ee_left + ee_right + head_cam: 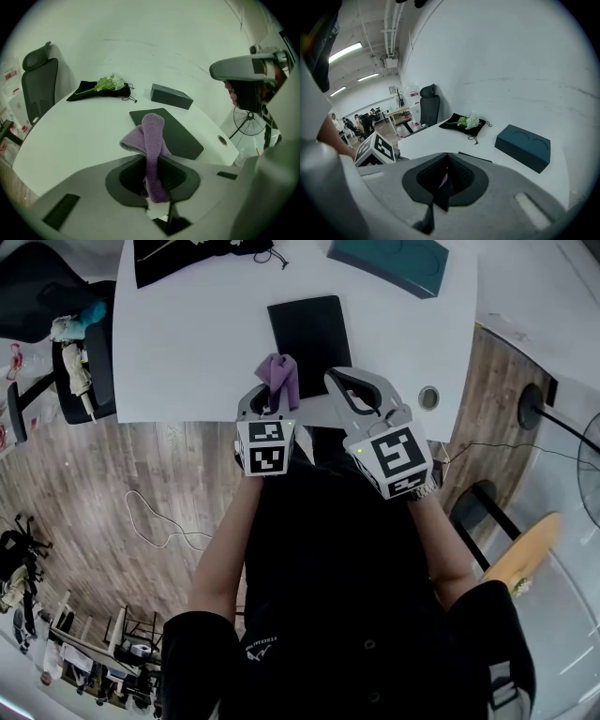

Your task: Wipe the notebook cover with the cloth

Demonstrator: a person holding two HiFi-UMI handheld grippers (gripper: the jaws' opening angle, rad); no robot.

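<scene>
A black notebook [309, 329] lies flat on the white table [187, 343], just beyond both grippers. My left gripper [273, 401] is shut on a purple cloth [279, 378], which sticks up out of the jaws and flops over the notebook's near left corner. In the left gripper view the cloth [153, 140] stands between the jaws of my left gripper [155, 183], with the notebook [180, 133] behind it. My right gripper [345, 382] hovers at the notebook's near right corner, shut with nothing in it. In its own view the right gripper [446, 180] has its jaws together.
A dark teal box [389, 261] sits at the table's far right, and a black pouch with a sprig of flowers [187, 254] at the far left. There is a cable hole [428, 397] near the right edge. A black office chair [80, 362] stands left of the table.
</scene>
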